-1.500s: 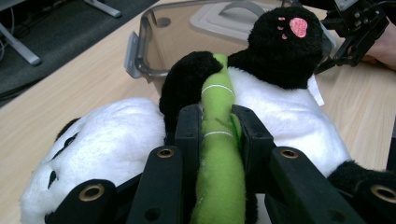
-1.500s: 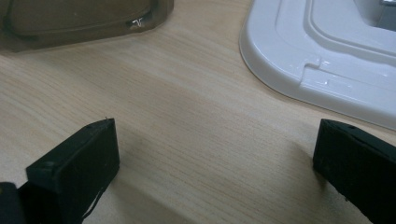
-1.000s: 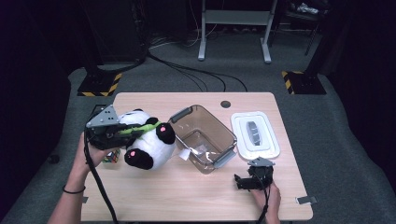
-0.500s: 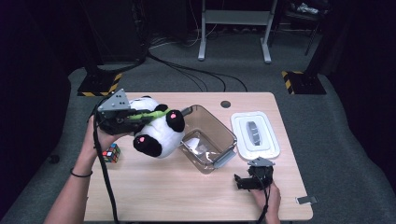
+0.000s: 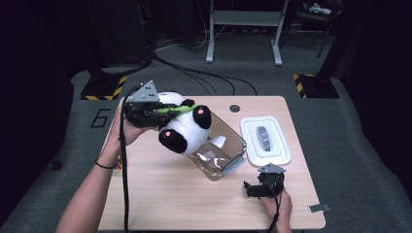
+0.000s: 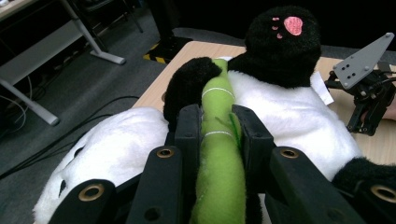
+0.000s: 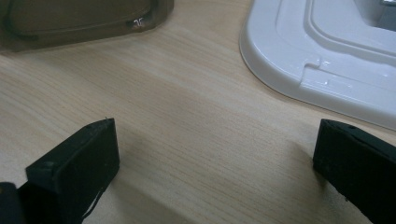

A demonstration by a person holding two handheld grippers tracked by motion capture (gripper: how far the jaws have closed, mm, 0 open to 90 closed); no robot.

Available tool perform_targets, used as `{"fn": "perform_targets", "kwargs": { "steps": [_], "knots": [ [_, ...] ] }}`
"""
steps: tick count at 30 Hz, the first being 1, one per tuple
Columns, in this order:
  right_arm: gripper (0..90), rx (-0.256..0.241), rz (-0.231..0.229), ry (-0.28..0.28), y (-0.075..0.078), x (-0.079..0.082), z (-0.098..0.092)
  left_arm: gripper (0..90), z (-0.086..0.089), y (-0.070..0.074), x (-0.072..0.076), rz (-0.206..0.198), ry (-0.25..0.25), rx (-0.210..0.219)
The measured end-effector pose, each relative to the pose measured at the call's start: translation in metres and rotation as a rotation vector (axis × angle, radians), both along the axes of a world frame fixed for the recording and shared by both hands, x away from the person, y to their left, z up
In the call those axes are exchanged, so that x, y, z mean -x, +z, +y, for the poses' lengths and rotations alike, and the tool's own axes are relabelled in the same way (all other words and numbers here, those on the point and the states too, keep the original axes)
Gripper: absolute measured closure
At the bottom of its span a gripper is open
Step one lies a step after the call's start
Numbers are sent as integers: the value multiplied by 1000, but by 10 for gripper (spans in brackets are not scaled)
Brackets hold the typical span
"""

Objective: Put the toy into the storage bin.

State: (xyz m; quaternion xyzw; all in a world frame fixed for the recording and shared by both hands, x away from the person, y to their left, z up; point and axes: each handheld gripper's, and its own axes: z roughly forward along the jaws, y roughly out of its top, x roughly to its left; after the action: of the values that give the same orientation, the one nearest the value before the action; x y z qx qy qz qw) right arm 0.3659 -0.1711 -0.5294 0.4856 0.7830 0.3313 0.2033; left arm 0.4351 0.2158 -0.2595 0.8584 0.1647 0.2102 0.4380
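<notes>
A black-and-white panda plush (image 5: 187, 128) hangs in the air, its lower part over the left rim of a clear brownish bin (image 5: 221, 153). My left gripper (image 5: 171, 111) is shut on the green bamboo stalk (image 6: 218, 140) sewn to the panda's front (image 6: 280, 107); both jaws press the stalk's sides. My right gripper (image 5: 261, 186) rests on the table near the front right, in front of the bin, with its jaws open wide (image 7: 215, 154) over bare wood. From the left gripper view the right gripper (image 6: 369, 93) shows farther off.
A white lid (image 5: 265, 141) lies flat to the right of the bin, and its edge (image 7: 327, 60) is just beyond the right jaws. The bin's corner (image 7: 79, 18) shows at the upper left there. A small coloured cube (image 5: 118, 164) peeks out by the left forearm.
The left gripper has lifted the panda off the table and carried it right, up to the bin's left rim. The right gripper has stayed put.
</notes>
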Motion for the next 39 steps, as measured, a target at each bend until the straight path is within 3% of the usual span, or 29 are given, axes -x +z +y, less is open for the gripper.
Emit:
{"fn": "perform_targets", "kwargs": {
  "steps": [19, 30, 35, 39],
  "knots": [
    [0, -3, 1, 2, 0, 0, 0, 736, -57, -31, -29, 55, -80, -19],
    [0, 2, 0, 7, 0, 0, -1, 735, -78, -53, -33, 86, -103, -31],
    [0, 2, -3, 1, 0, 0, 0, 734, -86, -59, -31, 103, -117, -51],
    [0, 0, -3, -1, 0, 0, 0, 734, -90, -61, -30, 115, -121, -40]
  ]
}}
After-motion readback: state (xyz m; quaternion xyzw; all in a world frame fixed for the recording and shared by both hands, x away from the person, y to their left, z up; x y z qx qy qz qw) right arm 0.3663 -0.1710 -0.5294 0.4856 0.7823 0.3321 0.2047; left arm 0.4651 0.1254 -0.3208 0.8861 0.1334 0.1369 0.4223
